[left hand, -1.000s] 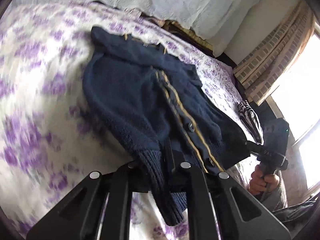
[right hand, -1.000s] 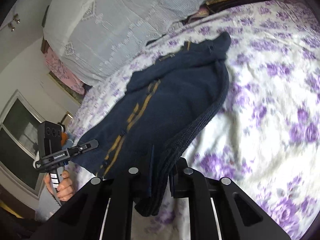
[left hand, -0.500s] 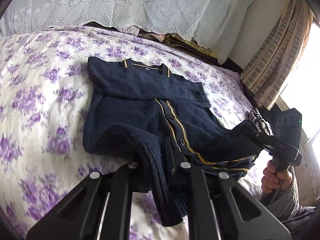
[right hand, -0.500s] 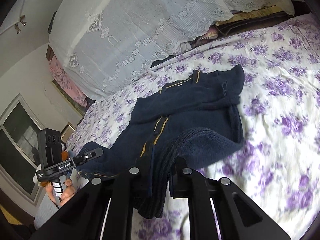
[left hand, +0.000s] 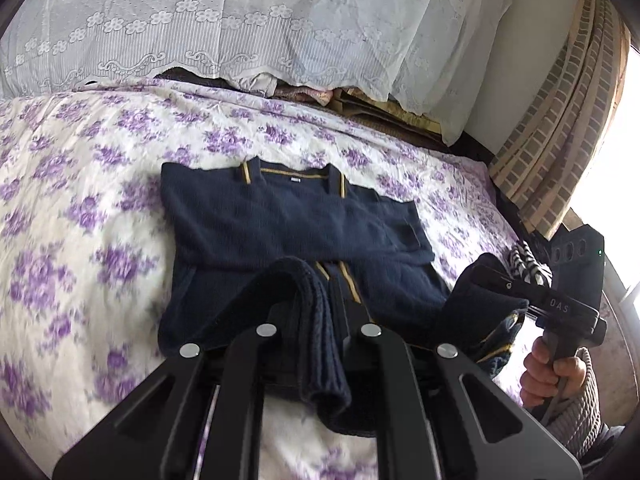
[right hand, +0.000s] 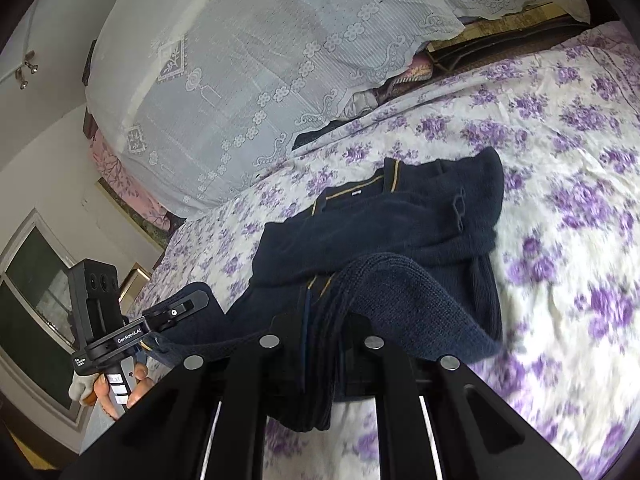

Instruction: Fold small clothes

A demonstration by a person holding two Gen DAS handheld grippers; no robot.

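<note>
Left wrist view: left tongs (left hand: 316,320) clamp cardigan (left hand: 280,224) hem | right tongs (right hand: 320,336) clamp other hem corner | change: hem lifted off bed (left hand: 80,200), carried toward collar; bottom fold underway | right view alone shows loose sleeve cuff (right hand: 460,208); left alone shows curtain (left hand: 560,140)
</note>
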